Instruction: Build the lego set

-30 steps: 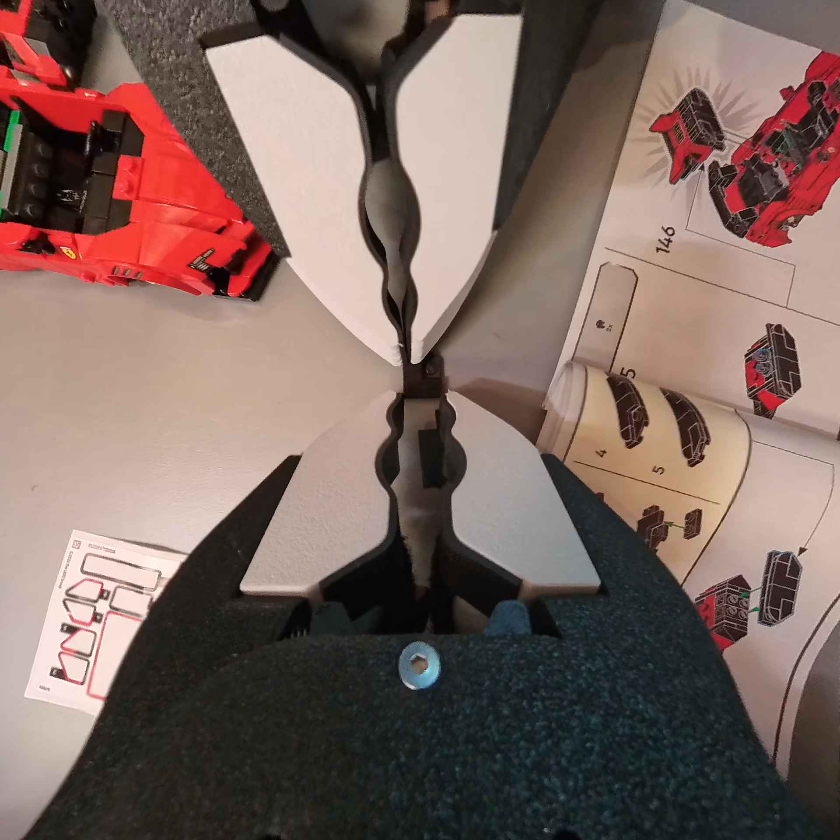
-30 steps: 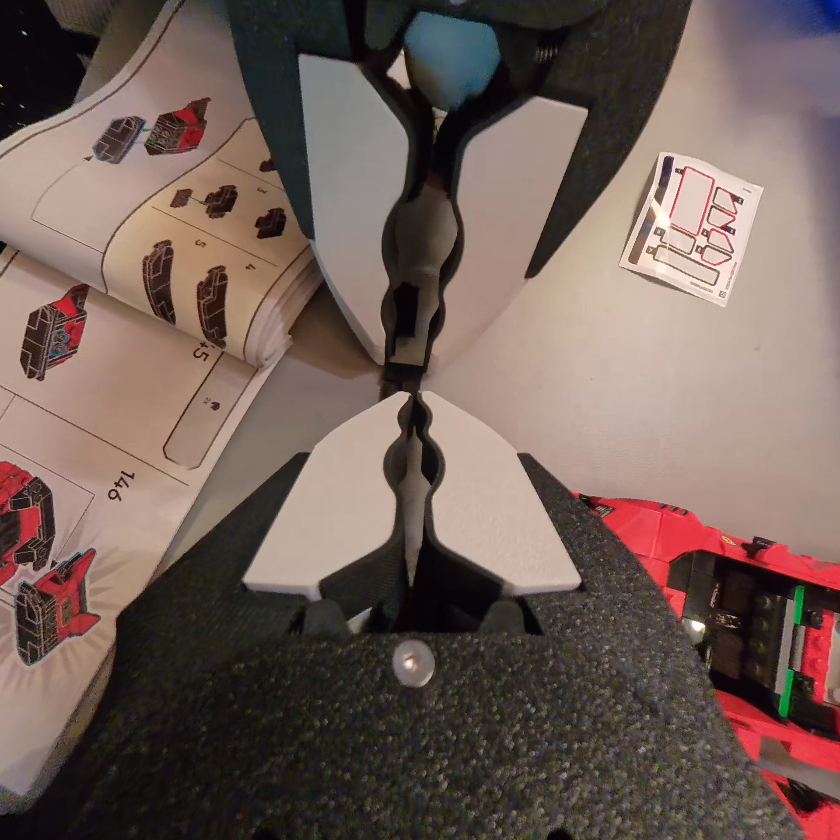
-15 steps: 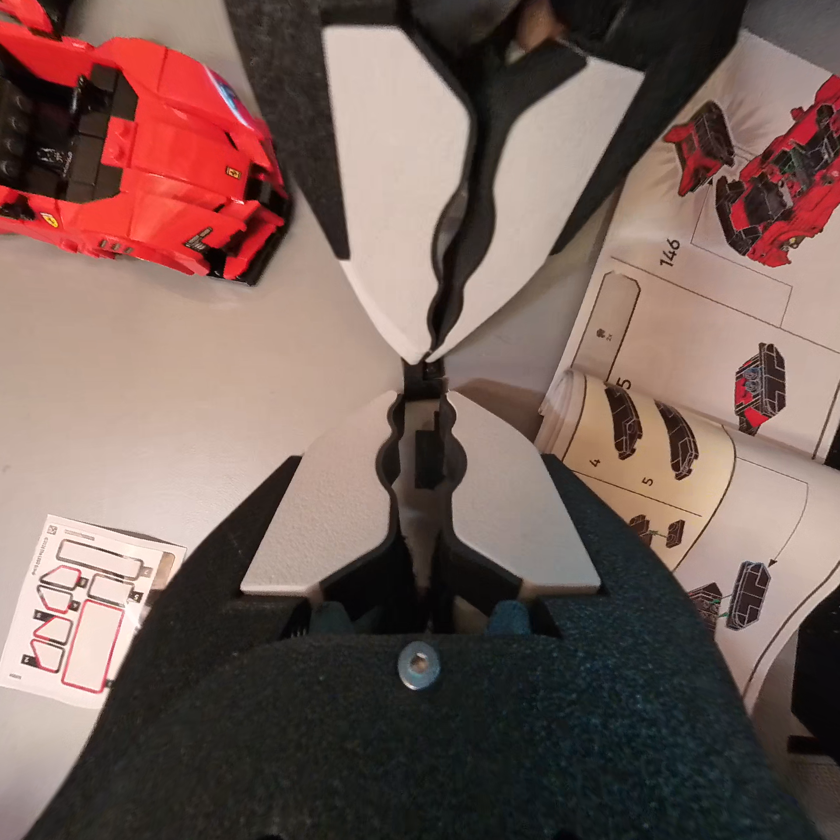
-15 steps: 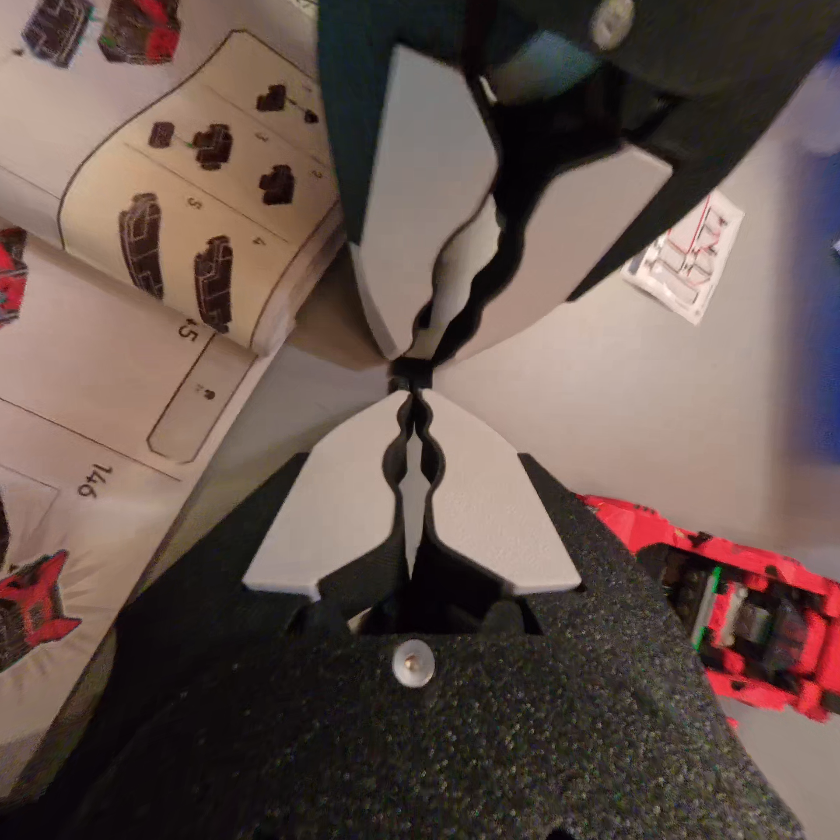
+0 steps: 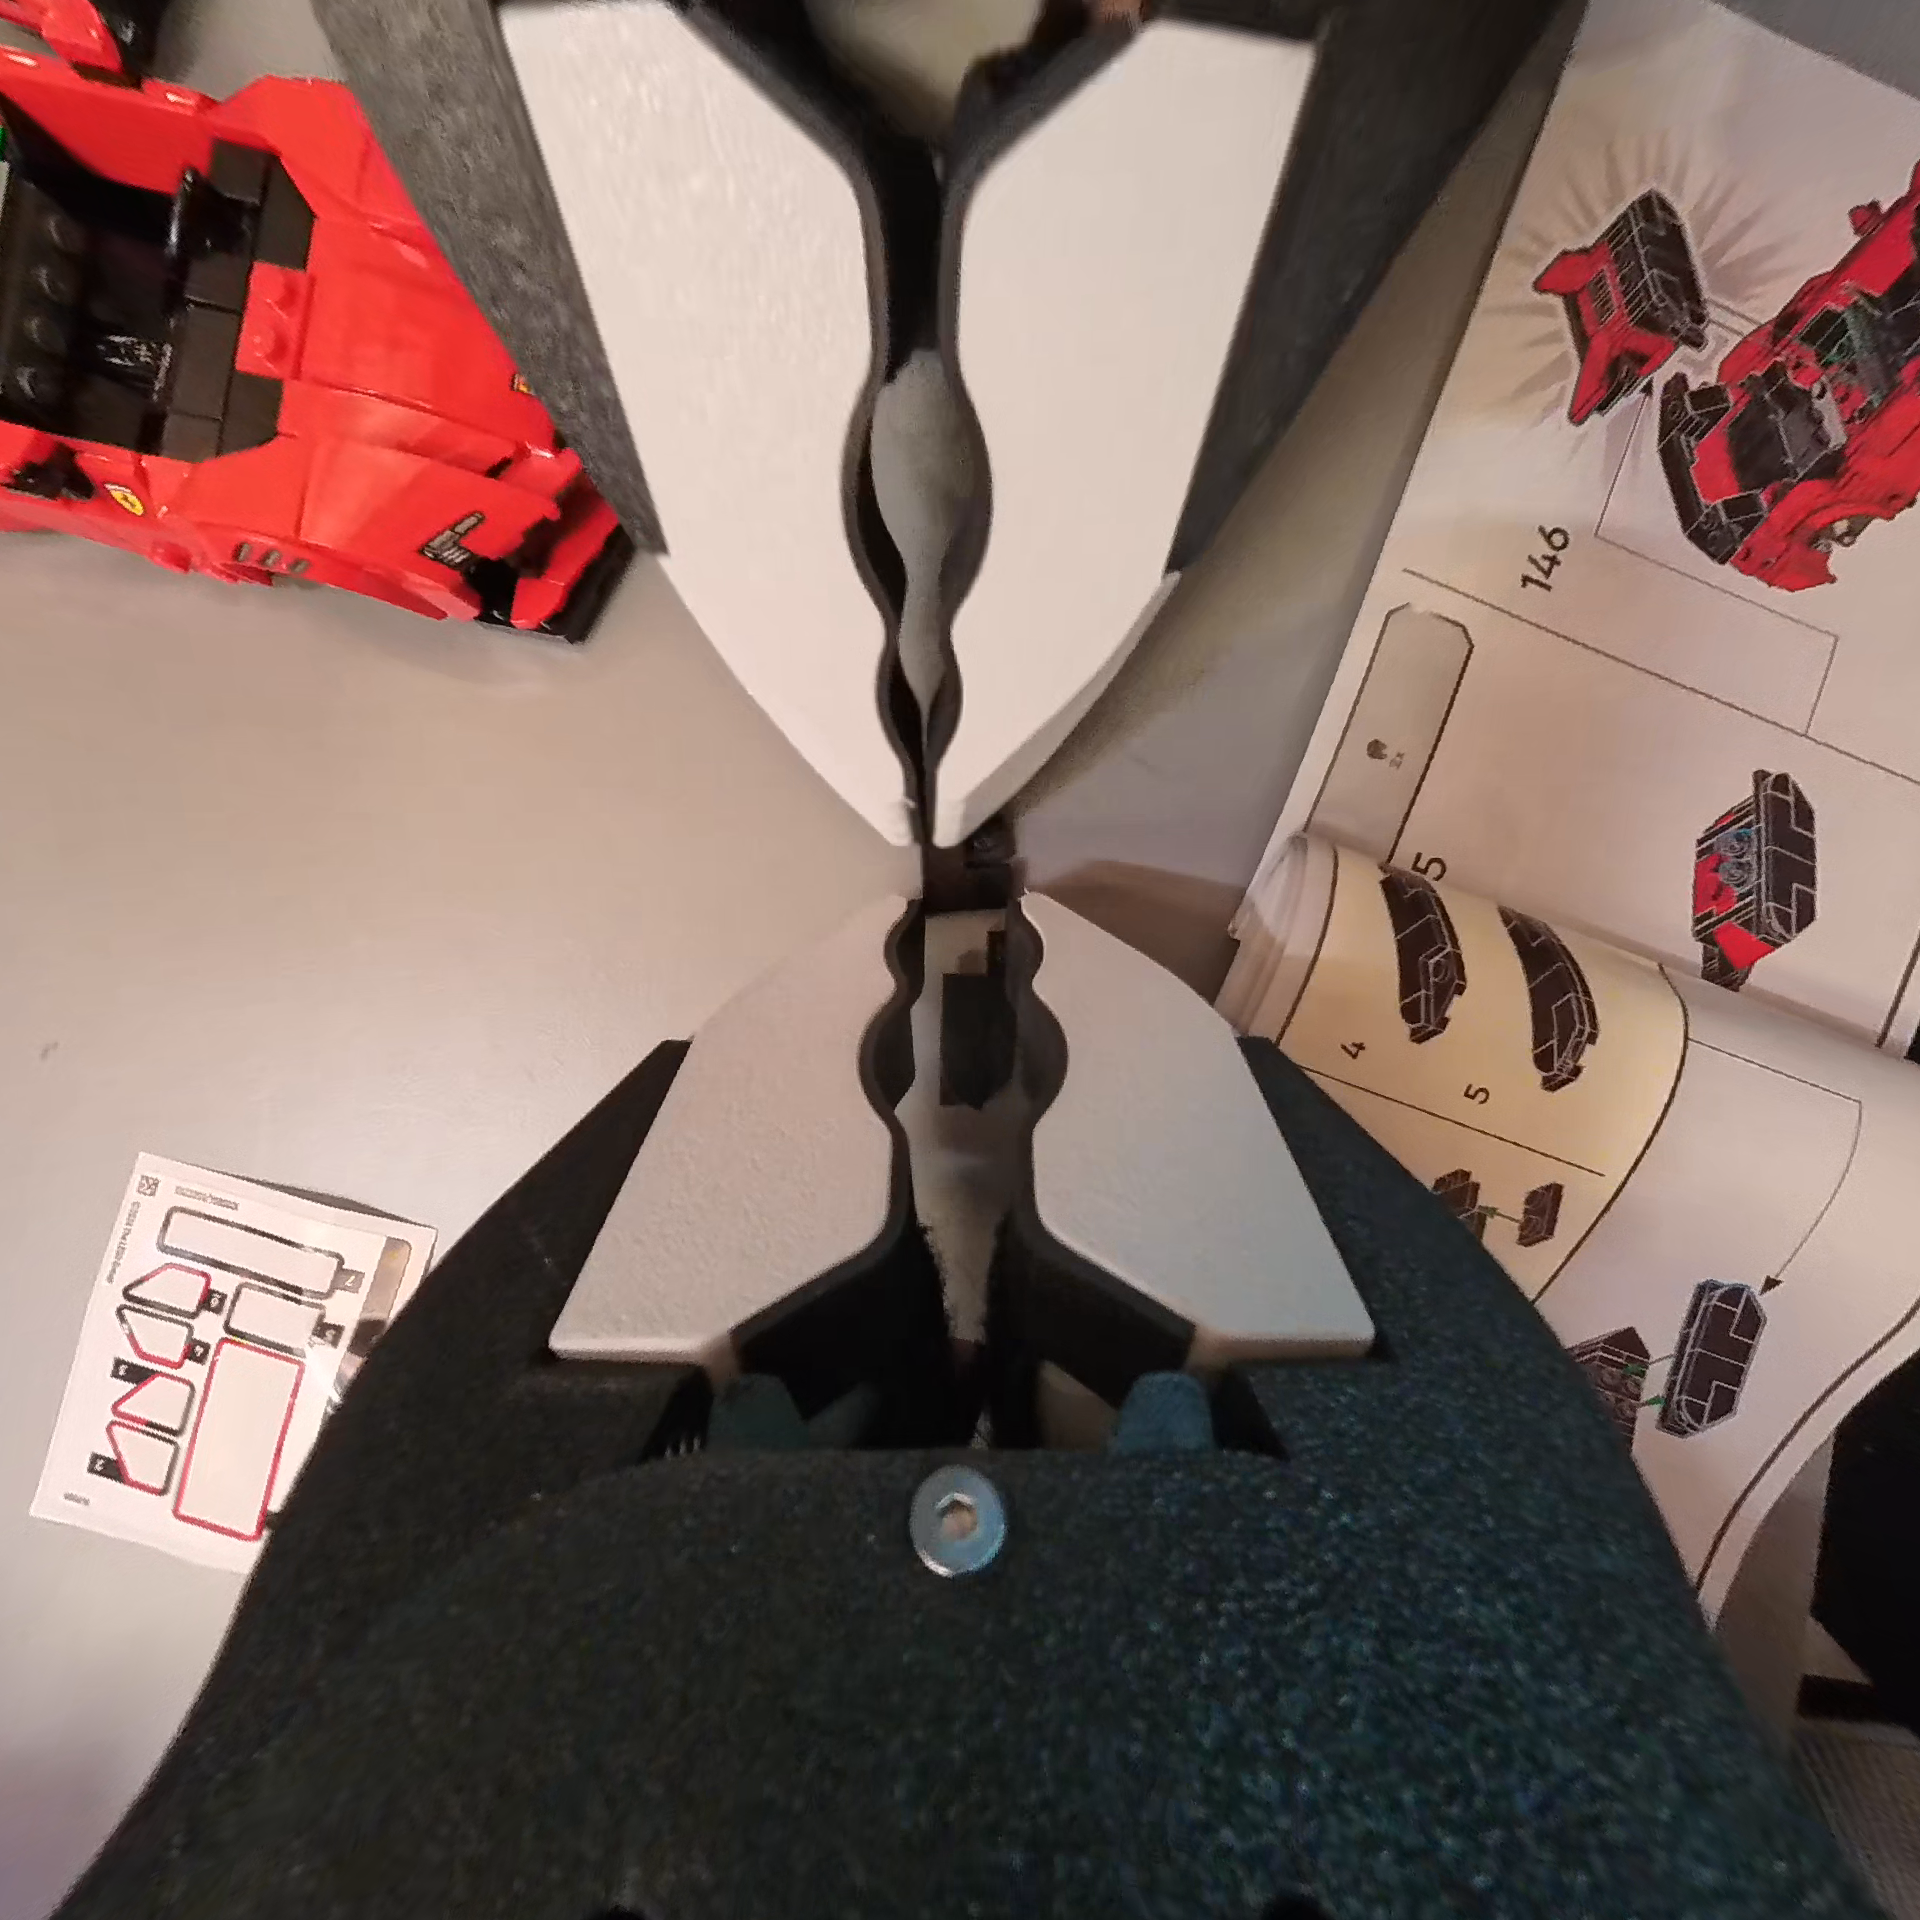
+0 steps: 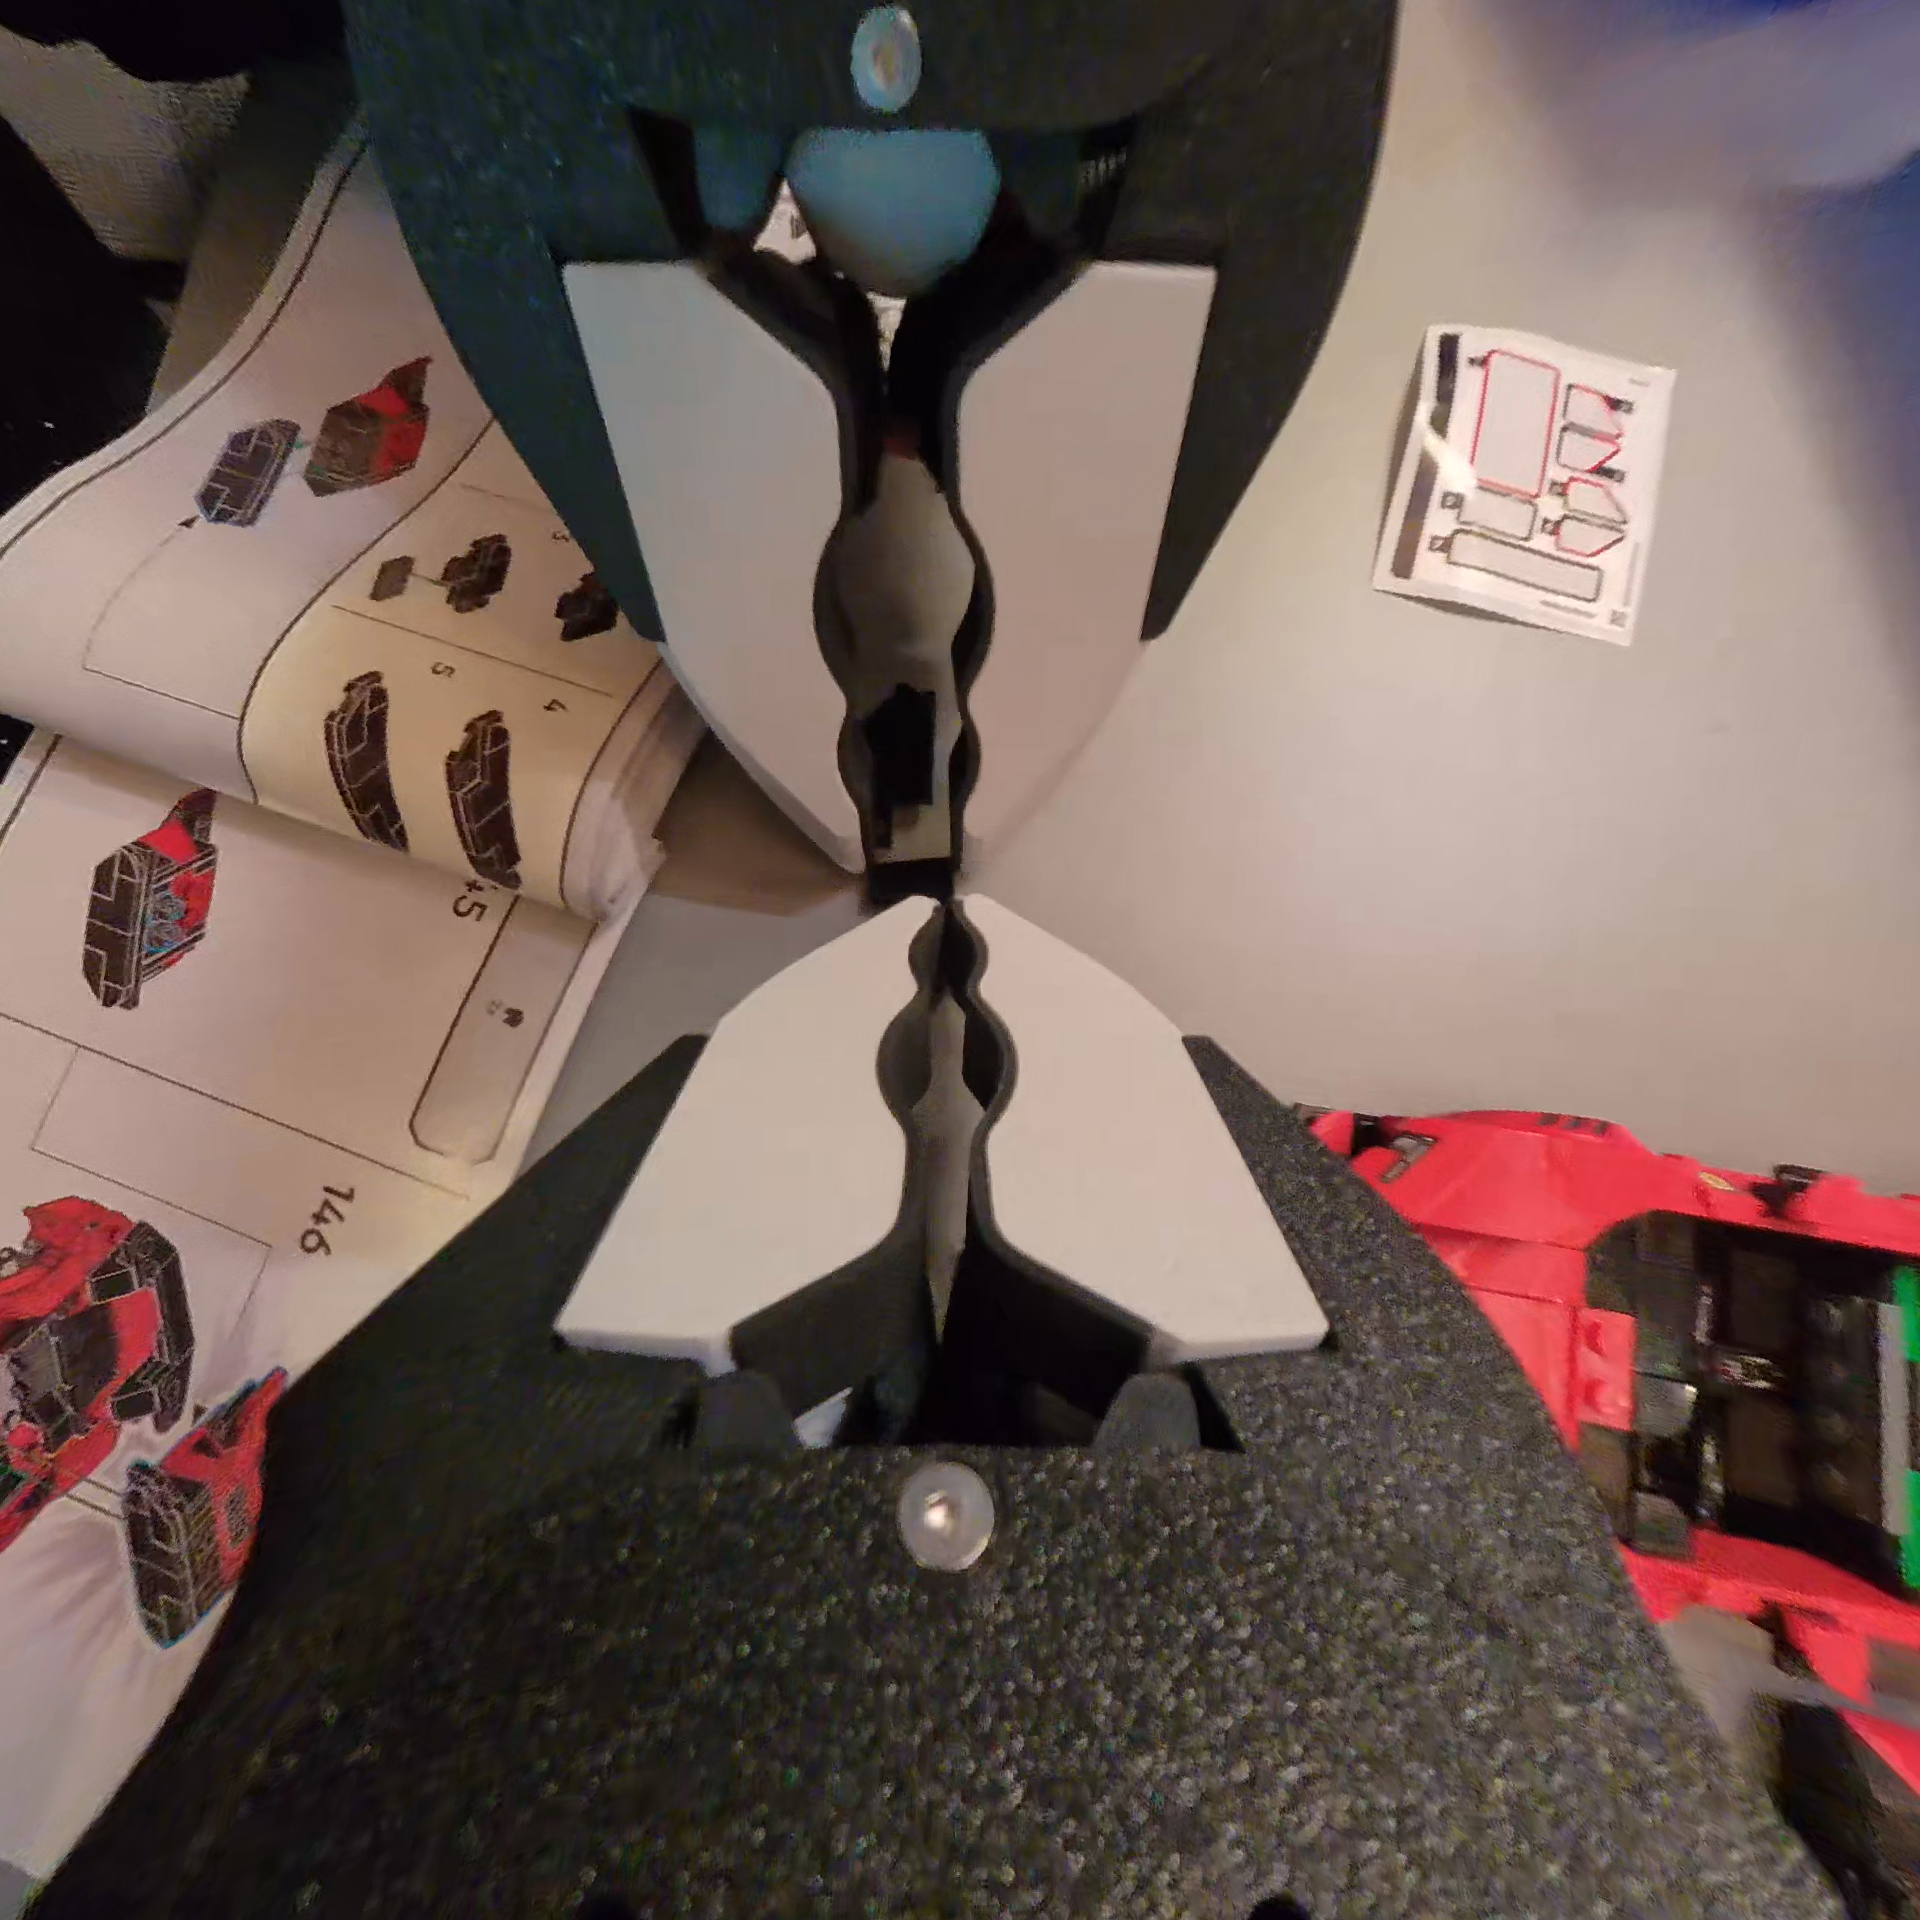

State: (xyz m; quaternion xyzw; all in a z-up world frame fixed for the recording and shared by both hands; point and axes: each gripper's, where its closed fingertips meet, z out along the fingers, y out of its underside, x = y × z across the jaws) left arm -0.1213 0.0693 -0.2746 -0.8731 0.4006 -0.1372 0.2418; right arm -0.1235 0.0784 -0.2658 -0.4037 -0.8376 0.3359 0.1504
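While both grippers pinch a black piece (image 5: 966,871), the booklet (image 5: 1621,790) lies open.

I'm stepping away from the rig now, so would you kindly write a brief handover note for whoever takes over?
Left gripper: shut on a small black piece, tip to tip with the right.
Right gripper: shut; its tips meet that piece, what it holds is unclear.
Red car: on the table, partly built, dark interior open.
Instruction booklet open beside it; sticker sheet lies flat.
Left: finish at the tips, then fit to the car.
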